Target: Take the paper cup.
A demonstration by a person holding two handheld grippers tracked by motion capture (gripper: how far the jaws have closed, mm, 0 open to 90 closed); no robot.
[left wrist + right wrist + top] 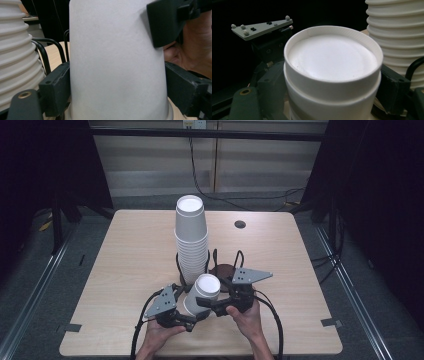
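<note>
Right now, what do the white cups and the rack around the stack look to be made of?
The held cup and the cup stack look like matte white paper: fibrous wall, rolled rims, recessed bottoms. In the right gripper view it seems to be two nested cups. The rack looks like thin black wire, probably coated metal, with a slight sheen. The table looks like pale wood-grain laminate.

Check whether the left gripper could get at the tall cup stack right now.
Probably not: the left gripper is shut on the upside-down cup, also held by the right gripper. The stack stands just behind.
</note>
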